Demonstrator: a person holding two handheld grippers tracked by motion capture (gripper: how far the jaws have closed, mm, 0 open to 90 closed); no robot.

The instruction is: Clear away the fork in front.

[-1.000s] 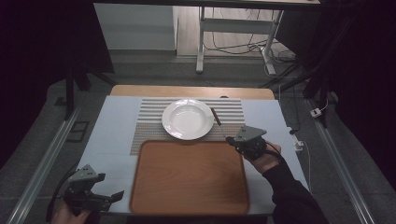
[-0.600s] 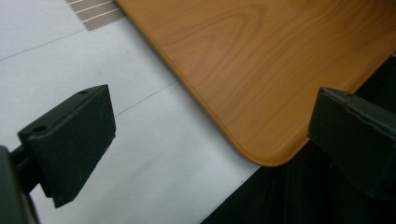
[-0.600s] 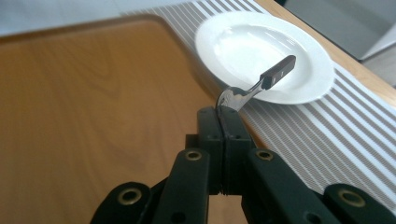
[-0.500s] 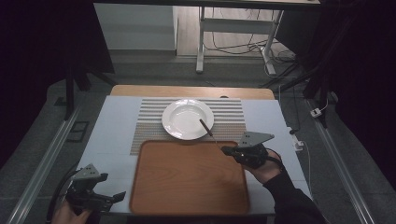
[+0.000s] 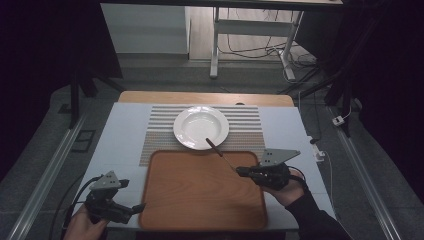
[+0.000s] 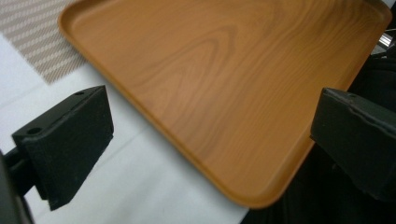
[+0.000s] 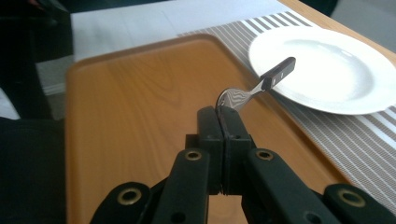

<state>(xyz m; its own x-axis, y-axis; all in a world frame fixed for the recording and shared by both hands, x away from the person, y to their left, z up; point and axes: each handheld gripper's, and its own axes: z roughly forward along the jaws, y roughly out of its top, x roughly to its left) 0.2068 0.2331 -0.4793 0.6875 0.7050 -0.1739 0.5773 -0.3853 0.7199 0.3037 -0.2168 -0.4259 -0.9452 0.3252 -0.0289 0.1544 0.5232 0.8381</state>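
High view: right gripper (image 5: 239,171) clamped on a slim metal utensil with a dark handle (image 5: 220,151), probably a spoon or fork. It grips the metal end; the handle points up-left, and its tip overlaps the near rim of the round white ceramic plate (image 5: 192,121). The utensil hangs in the air above the far right part of the brown rectangular wooden tray (image 5: 200,200). The plate sits on a grey-and-white striped placemat (image 5: 250,122) over a pale table (image 5: 120,135). Left gripper (image 5: 137,206) sits at the tray's near left corner, holding nothing.

Left gripper view: jaws wide apart, empty; the tray corner and bare table lie between them.

Right gripper view: jaws pressed tight together on the utensil's metal end (image 7: 233,99), with the handle (image 7: 279,72) slanting toward the plate (image 7: 336,70), tray (image 7: 130,116) below.

Step, as I judge it: carrying the utensil to a spot on the tray. Next move calls for lowering it flat onto the tray surface, clear of the plate rim, then opening the jaws. Left gripper is placed to steady the tray if needed.
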